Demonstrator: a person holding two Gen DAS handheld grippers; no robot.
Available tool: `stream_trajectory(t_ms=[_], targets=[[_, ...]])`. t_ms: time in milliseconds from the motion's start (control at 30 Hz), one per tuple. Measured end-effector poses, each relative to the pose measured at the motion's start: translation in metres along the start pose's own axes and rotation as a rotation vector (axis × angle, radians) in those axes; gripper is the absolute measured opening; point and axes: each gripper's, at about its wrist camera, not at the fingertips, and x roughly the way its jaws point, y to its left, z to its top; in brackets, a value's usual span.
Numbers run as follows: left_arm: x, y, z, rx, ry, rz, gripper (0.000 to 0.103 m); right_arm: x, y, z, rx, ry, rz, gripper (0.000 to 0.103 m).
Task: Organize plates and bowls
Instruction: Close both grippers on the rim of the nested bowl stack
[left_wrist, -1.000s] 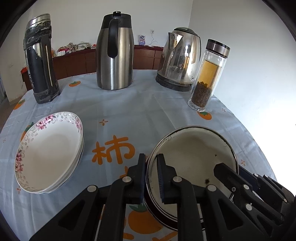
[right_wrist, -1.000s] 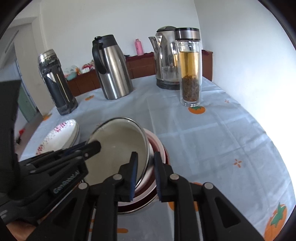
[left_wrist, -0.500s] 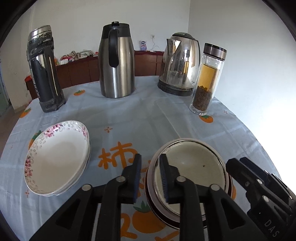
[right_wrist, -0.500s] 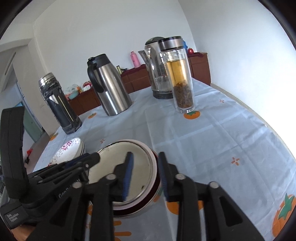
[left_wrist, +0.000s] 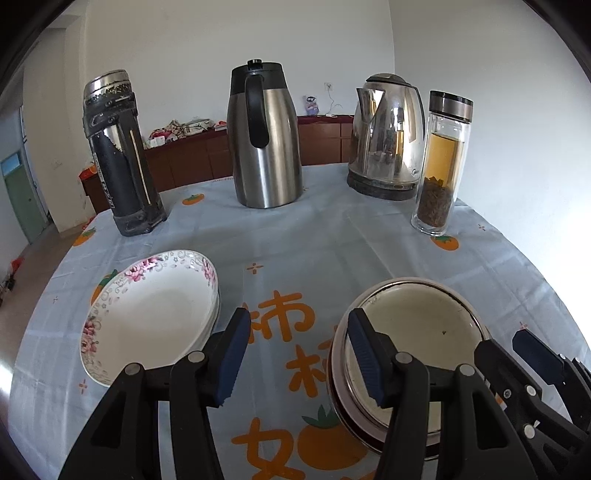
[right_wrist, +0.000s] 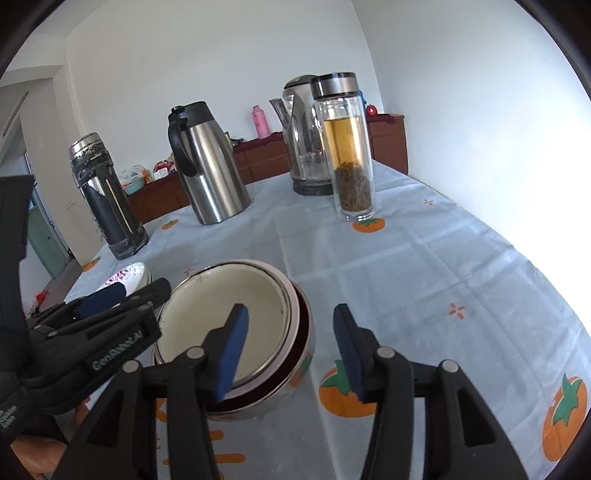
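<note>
A cream enamel bowl (left_wrist: 417, 325) sits nested level in a stack of bowls with a dark red outer rim (right_wrist: 303, 332), low on the table. My left gripper (left_wrist: 301, 354) straddles the bowl's left rim, its jaws opening and the pads clear of the rim. At the bowl's right rim my right gripper (right_wrist: 290, 349) stands the same way, jaws opening and pads off the metal. A stack of white plates with pink flowers (left_wrist: 147, 317) lies to the left, also the flowered plates (right_wrist: 129, 275) behind my left gripper (right_wrist: 110, 295).
Along the far side stand a black thermos (left_wrist: 122, 158), a steel carafe (left_wrist: 264, 136), an electric kettle (left_wrist: 388, 136) and a glass tea bottle (left_wrist: 441, 166). The pale blue tablecloth (left_wrist: 295, 236) bears orange prints. The table's edge curves close on the right.
Both grippers went from shut on the cream bowl's rim to open. The bowl dropped from tilted to level in the stack.
</note>
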Motion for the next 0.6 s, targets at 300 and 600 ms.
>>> stream_trajectory(t_ms=[300,600], targets=[[0.004,-0.002,-0.003,0.002,0.019,-0.024,0.058,0.000,-0.003,-0.001,0.011,-0.003,-0.006,0.057],[-0.004,-0.005,-0.007,0.020,-0.033,-0.013,0.061,-0.008,-0.011,0.000,0.060,-0.051,-0.006,0.079]])
